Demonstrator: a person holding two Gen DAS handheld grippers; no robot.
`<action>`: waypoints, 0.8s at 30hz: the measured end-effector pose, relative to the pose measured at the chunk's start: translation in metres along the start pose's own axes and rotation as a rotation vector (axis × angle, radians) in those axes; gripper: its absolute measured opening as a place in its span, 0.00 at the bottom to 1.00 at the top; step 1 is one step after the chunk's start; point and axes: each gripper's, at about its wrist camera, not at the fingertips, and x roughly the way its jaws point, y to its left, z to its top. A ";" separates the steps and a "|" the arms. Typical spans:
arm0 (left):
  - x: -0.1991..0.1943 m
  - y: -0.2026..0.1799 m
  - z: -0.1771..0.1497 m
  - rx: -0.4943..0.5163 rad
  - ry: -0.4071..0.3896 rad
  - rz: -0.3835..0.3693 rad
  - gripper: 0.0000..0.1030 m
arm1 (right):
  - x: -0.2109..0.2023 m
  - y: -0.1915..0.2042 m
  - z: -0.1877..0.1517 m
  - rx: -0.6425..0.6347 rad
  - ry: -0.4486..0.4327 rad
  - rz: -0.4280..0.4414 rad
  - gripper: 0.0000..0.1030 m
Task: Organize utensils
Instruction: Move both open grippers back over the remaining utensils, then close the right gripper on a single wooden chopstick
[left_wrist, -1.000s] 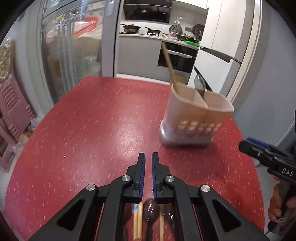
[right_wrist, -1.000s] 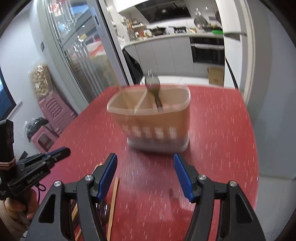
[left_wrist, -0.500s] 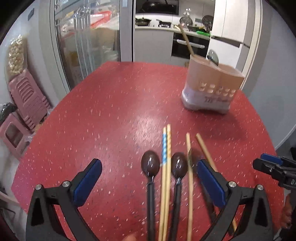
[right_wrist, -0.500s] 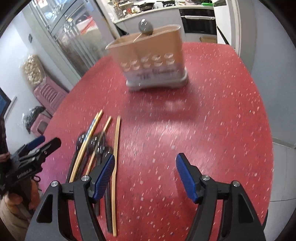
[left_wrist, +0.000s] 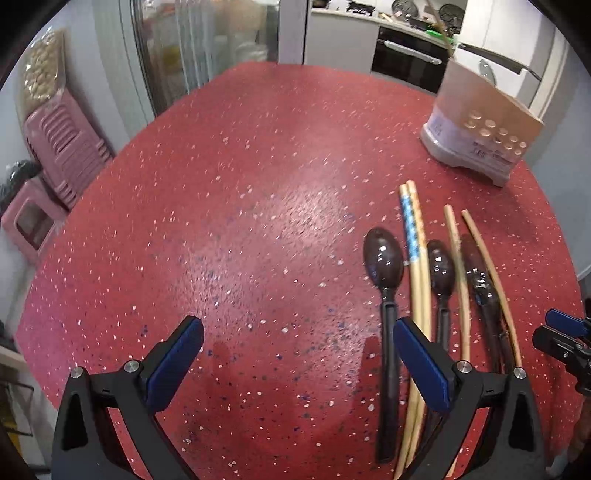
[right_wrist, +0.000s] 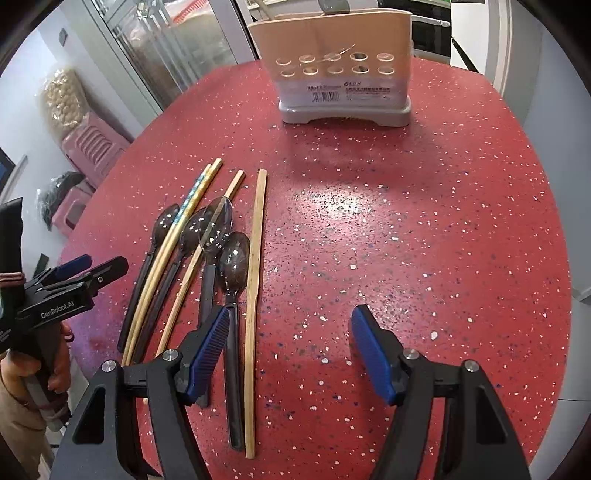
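Utensils, dark spoons (right_wrist: 225, 221) and chopsticks (right_wrist: 255, 295) tangled in one row, lie on the red desk (right_wrist: 406, 240) on the near side of the beige holder (right_wrist: 343, 62). Left tongs (left_wrist: 295, 354) have just sprung wide and hold nothing; right tongs (right_wrist: 288, 350) stand spread, also bare. Risk, as I judge it: overlapping handles could make a pinch drag two pieces, or a thin chopstick slip and roll off

Counts on red table (right_wrist: 424, 229): 4 dark spoons (right_wrist: 232, 264) lying near left, 4 wooden chopsticks (right_wrist: 255, 280) among them, two with blue pattern. 1 beige utensil holder (right_wrist: 340, 66) far, one spoon head above its rim. 2 grippers.
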 end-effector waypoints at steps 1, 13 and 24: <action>0.002 0.000 0.000 -0.005 0.002 -0.008 1.00 | 0.001 0.001 0.001 0.000 0.003 -0.003 0.70; 0.003 -0.019 -0.010 0.060 -0.003 0.003 1.00 | 0.020 0.023 0.007 -0.080 0.050 -0.105 0.67; 0.006 -0.020 -0.009 0.057 0.012 -0.014 1.00 | 0.024 0.021 0.018 -0.105 0.080 -0.162 0.49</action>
